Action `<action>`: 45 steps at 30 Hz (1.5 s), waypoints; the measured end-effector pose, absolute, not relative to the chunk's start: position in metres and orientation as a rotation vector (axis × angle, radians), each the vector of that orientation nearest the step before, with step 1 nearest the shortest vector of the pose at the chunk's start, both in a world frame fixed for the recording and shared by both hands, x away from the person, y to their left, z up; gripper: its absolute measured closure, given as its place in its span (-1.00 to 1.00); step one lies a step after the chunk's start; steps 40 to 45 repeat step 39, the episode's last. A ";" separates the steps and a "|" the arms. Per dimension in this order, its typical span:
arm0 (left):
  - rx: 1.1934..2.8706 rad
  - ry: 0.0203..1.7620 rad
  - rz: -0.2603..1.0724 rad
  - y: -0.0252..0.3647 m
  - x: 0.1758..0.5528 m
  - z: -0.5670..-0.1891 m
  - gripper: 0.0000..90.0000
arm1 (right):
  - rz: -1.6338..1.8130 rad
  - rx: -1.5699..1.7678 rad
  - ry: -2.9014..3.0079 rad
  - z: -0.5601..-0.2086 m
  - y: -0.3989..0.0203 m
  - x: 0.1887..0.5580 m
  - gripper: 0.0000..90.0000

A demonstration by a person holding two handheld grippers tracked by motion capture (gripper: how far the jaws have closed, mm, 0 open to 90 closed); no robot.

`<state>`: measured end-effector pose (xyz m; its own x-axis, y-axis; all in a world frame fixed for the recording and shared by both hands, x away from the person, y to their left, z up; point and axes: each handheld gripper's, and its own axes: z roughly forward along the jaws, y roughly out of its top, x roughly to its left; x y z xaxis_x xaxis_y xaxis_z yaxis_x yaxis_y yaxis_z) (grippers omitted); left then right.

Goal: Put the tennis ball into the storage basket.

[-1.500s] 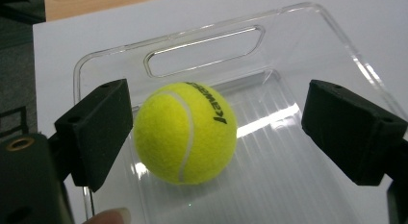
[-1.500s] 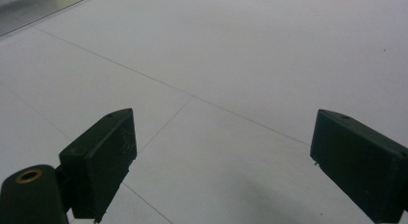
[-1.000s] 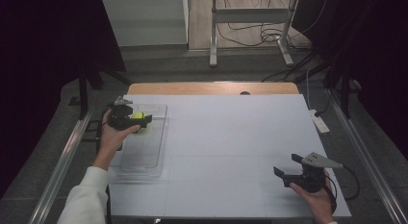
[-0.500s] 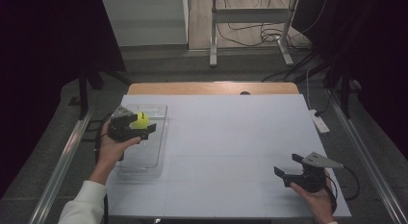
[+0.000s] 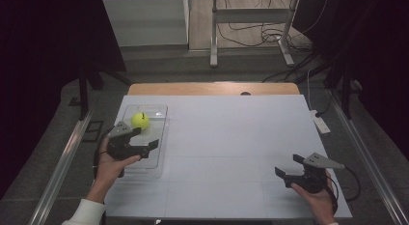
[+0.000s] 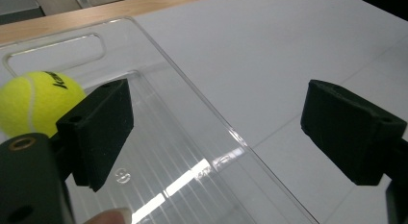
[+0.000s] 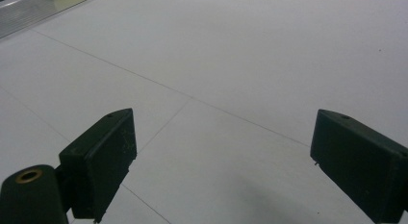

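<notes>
Yellow tennis ball [image 5: 140,119] resting at the far end of a clear plastic tray [image 5: 159,138] on the left part of the white table [image 5: 231,138]. Left gripper [image 5: 144,138] hovers over the tray just short of the ball, jaws spread and empty. Right gripper [image 5: 289,165], well apart near the table's front right corner, jaws likewise spread, nothing between them
</notes>
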<state>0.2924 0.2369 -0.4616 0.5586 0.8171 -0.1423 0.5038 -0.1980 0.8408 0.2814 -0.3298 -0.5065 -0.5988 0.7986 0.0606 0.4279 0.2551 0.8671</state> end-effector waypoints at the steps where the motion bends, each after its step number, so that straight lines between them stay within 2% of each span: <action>1: 1.860 1.072 0.419 0.236 0.291 -0.463 -0.72 | 1.287 1.117 2.140 -0.506 -0.330 0.281 -0.80; 11: 1.852 1.047 0.372 0.228 0.272 -0.479 -0.73 | 1.293 1.119 2.137 -0.506 -0.331 0.281 -0.80; 14: 1.881 1.043 0.406 0.226 0.264 -0.482 -0.73 | 1.293 1.116 2.138 -0.506 -0.331 0.281 -0.80; 23: 1.898 1.019 0.380 0.222 0.249 -0.492 -0.73 | 1.299 1.110 2.143 -0.506 -0.331 0.281 -0.80; 45: 1.892 0.994 0.378 0.218 0.247 -0.490 -0.73 | 1.312 1.099 2.142 -0.505 -0.331 0.280 -0.80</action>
